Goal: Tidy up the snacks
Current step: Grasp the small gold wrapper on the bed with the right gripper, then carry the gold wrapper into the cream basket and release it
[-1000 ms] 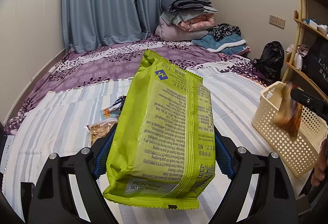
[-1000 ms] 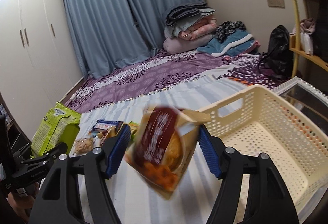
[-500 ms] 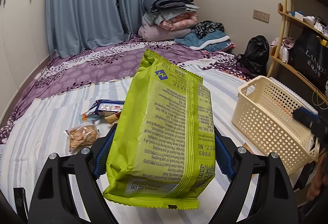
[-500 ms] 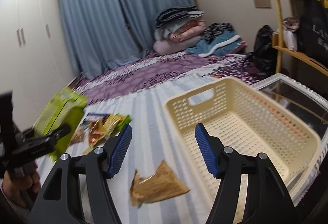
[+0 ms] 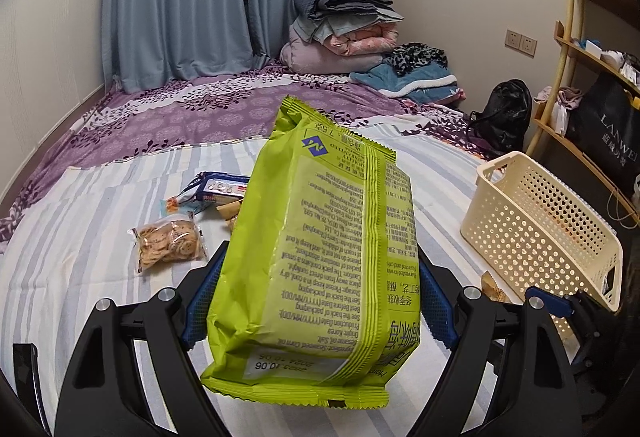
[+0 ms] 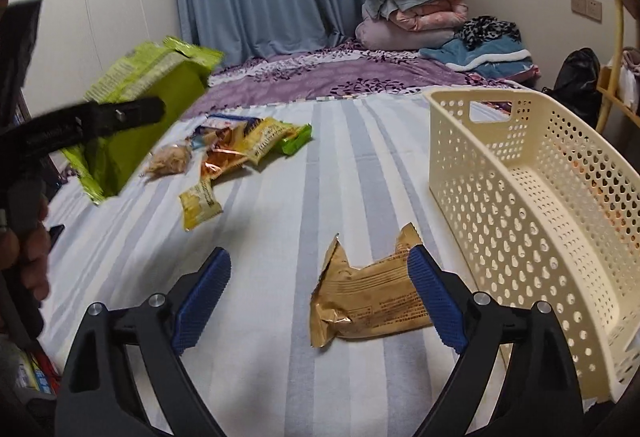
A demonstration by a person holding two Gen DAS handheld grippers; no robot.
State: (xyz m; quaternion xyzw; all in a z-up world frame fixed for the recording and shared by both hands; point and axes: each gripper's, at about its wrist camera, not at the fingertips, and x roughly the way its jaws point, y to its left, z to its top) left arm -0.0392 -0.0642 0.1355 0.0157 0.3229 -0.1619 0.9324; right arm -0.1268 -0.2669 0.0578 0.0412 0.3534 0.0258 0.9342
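My left tool [image 5: 316,311] is clamped on the green bag [image 5: 320,257], held up over the striped bed [image 6: 280,157], bag upright with its long axis running away from me. My right tool [image 6: 320,301] has just been opening and now stands wide, pads touching nothing. The gold packet [image 6: 368,297] lies flat on the bed just in front of it, toward its right finger [image 6: 434,303], long axis across the jaws. The basket [image 6: 520,197] sits right beside that packet, on its right (so the packet is outside the basket, not in it). I judge the right tool is far nearer to the packet than the left. More snacks [image 6: 240,145] lie far left.
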